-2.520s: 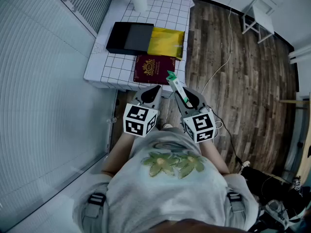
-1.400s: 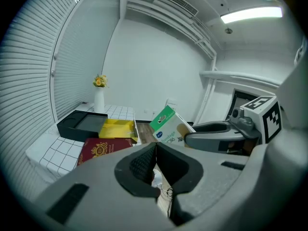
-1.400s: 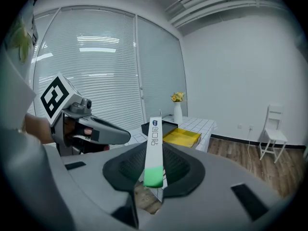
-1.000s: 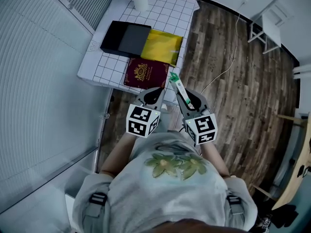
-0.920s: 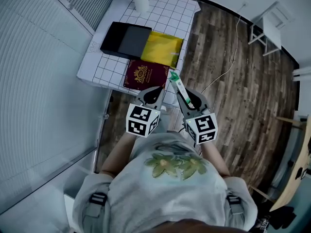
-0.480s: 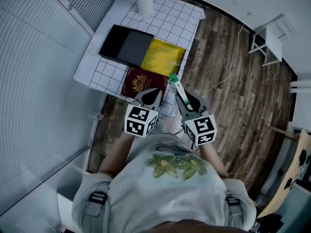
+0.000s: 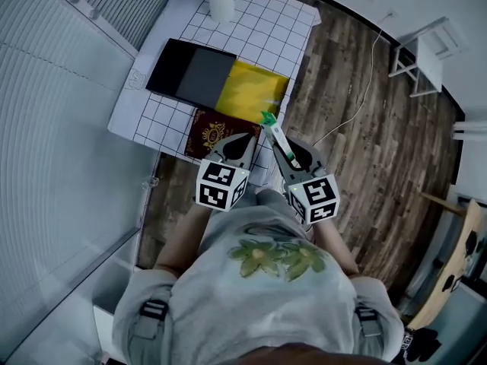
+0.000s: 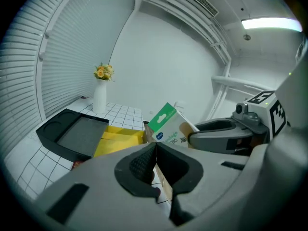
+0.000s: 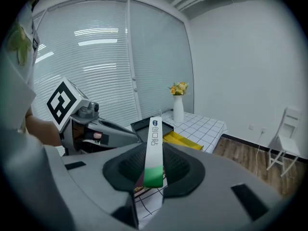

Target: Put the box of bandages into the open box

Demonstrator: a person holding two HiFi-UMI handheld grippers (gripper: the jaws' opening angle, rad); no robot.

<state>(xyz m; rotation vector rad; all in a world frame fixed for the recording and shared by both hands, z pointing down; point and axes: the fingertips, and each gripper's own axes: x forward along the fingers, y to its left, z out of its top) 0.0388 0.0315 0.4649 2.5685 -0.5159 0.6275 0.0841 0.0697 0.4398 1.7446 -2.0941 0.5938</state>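
The right gripper [image 9: 153,165] is clenched on the bandage box [image 9: 154,150]: both pads press on the box's broad faces, and its narrow edge faces that gripper's camera. The box is green and white and projects forward past the jaw tips. In the head view it is held in the air over the near edge of the table [image 7: 266,29], just beside the near right corner of the yellow pouch [image 7: 247,91], and it touches neither the table nor the pouch. The left gripper [image 8: 155,150] is closed, with its jaws together and the pads meeting along one line. It is level with the right gripper and just to its left, over the near edge of the table, and the two grippers are apart. The open box [image 7: 194,71] is black with a grey interior and lies flat on the white grid-pattern tablecloth. Its right side sits against the left side of the pouch. A dark red booklet [image 7: 207,130] lies on the near side of the open box and pouch, at the table edge and partly behind the left gripper. A white vase [image 7: 221,4] with yellow flowers stands upright at the far end of the table, well apart from the open box.
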